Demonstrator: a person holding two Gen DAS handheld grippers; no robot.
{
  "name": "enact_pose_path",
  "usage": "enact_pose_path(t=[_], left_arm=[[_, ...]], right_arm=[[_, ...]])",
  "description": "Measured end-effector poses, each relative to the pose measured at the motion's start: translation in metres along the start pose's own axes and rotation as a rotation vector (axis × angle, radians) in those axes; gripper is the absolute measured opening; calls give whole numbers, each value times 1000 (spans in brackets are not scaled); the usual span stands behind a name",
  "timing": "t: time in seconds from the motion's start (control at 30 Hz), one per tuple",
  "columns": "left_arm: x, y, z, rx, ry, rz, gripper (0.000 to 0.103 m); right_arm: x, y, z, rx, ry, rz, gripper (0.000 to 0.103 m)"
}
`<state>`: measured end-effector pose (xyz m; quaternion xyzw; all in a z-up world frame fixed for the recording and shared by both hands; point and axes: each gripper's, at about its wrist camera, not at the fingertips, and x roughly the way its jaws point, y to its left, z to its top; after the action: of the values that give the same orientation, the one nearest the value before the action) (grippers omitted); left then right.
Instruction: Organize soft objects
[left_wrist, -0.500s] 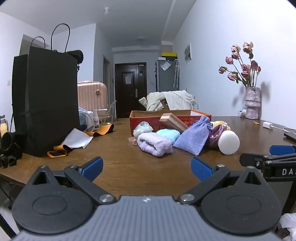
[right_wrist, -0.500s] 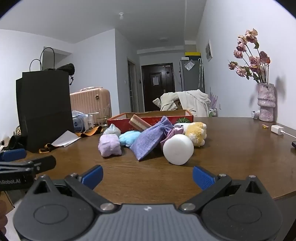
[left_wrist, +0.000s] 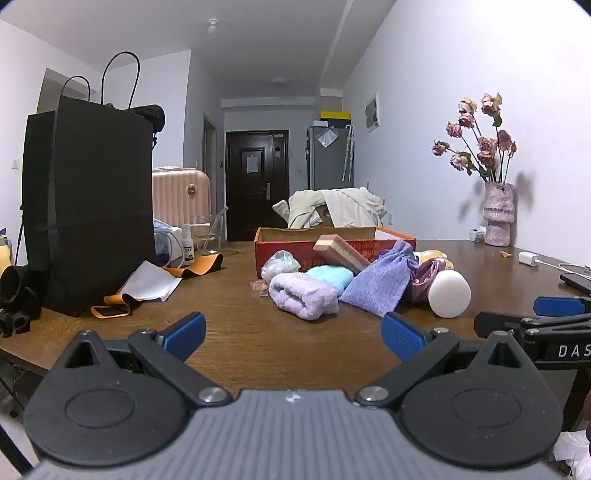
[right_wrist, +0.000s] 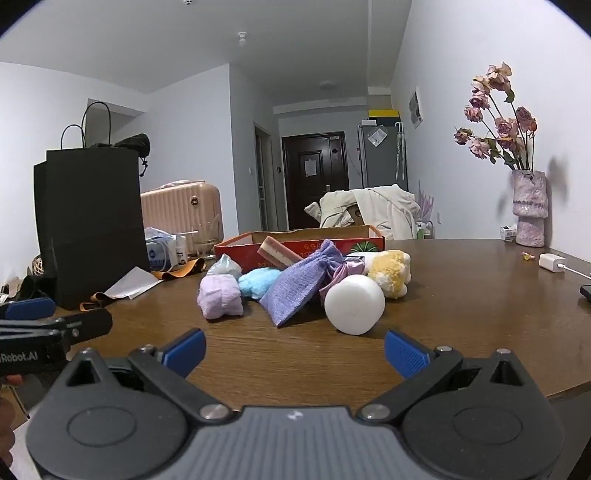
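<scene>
A: Jaws?

B: My left gripper (left_wrist: 293, 334) and right gripper (right_wrist: 294, 349) both stand spread wide, nothing between the pads, over the near edge of the wooden table (right_wrist: 461, 295).

A: The soft things?

B: Heaped mid-table against the front wall of the red cardboard box (right_wrist: 365, 243): lilac rolled towel (right_wrist: 219, 297), blue fluffy cloth (right_wrist: 258, 282), purple drawstring pouch (right_wrist: 295, 286), white foam roll (right_wrist: 354, 304), yellow plush toy (right_wrist: 391, 273). A striped sponge block (right_wrist: 279, 253) leans on the box.

A: Elsewhere?

B: Black paper bag (left_wrist: 88, 206) at the left edge; vase of dried roses (right_wrist: 528, 212) at the far right corner.
</scene>
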<state>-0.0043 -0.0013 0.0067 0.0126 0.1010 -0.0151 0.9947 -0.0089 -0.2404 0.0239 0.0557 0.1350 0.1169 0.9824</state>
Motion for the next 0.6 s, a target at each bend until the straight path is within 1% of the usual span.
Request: enact_pose_path(t=[0.43,0.6], left_arm=[[-2,1,1,-5,-8,7,103],[-3,1,3,-7,-14,5,103]], right_arm=[[1,1,0,0,10,-5,103],[0,1,4,-1,-2,-10,103]])
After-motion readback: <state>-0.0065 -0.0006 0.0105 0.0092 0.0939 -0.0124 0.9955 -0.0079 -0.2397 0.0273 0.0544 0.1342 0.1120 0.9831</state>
